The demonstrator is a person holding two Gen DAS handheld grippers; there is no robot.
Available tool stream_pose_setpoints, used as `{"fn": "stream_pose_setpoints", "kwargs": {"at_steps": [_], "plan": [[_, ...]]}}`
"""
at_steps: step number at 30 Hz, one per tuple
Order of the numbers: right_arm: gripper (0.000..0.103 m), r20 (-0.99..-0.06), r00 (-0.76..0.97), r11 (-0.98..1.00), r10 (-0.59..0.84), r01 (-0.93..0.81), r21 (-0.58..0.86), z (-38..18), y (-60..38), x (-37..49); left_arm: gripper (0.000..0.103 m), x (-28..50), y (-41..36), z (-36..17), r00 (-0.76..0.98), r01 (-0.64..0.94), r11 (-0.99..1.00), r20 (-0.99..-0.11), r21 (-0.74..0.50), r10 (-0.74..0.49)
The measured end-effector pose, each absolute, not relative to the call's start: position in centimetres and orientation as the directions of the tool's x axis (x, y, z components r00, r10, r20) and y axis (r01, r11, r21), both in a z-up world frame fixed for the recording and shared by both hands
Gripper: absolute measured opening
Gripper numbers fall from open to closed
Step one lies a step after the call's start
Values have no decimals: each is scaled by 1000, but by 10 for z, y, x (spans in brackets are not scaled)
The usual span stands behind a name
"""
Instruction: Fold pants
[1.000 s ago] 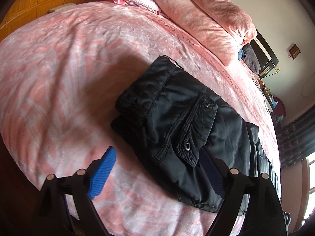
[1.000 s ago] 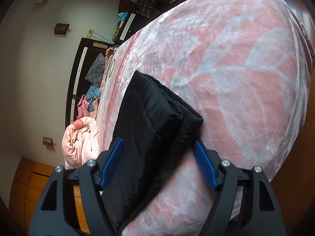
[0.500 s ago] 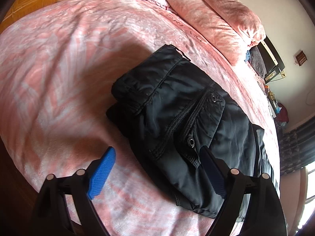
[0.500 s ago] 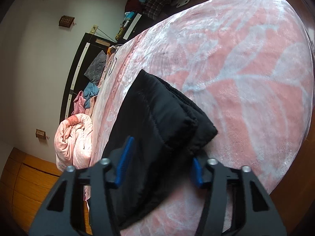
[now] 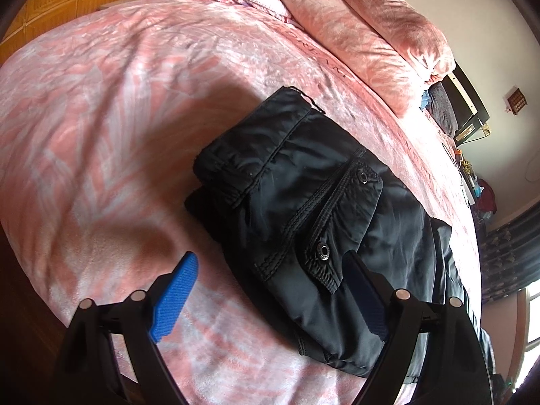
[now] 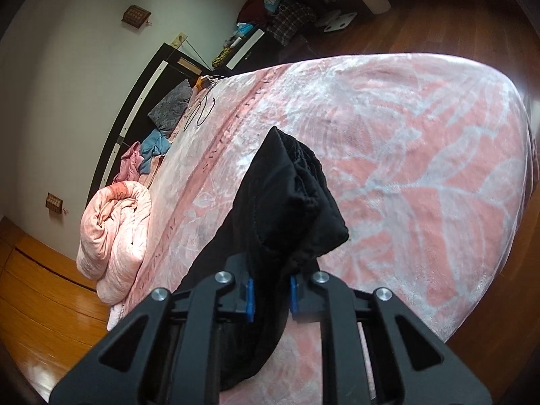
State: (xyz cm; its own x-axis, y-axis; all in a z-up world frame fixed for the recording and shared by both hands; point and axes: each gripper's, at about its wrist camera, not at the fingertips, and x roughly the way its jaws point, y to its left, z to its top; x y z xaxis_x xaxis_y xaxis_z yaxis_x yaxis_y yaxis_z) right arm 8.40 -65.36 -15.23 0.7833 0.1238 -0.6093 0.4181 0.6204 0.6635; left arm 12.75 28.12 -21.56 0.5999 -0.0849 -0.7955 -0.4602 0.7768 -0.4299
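Note:
Black pants [image 5: 303, 209] lie partly folded on the pink bed [image 5: 101, 135], the waist end with snap pockets toward me. My left gripper [image 5: 270, 300] is open and empty, its jaws astride the near edge of the waist end. In the right wrist view my right gripper [image 6: 270, 293] is shut on the leg end of the pants [image 6: 287, 209], which rises bunched above the blanket [image 6: 422, 168].
A rolled pink quilt [image 5: 371, 23] and pillows lie along the far side of the bed; the quilt also shows in the right wrist view [image 6: 114, 222]. A dark headboard [image 6: 141, 101], loose clothes and a wooden floor [image 6: 438, 23] surround the bed.
My right gripper has closed on the leg end of the pants and lifted it. My left gripper stayed open and shifted slightly over the waist end.

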Motion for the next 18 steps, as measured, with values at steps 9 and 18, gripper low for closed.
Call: {"fn": "stream_pose_setpoints", "kwargs": {"at_steps": [9, 18], "plan": [[13, -630, 776, 763, 26, 392, 514, -92, -608, 97, 88, 121, 281, -207, 619, -439, 793, -782, -423, -74], [12, -621, 782, 843, -46, 364, 396, -59, -566, 102, 88, 116, 273, -196, 632, -398, 838, -773, -373, -44]]}}
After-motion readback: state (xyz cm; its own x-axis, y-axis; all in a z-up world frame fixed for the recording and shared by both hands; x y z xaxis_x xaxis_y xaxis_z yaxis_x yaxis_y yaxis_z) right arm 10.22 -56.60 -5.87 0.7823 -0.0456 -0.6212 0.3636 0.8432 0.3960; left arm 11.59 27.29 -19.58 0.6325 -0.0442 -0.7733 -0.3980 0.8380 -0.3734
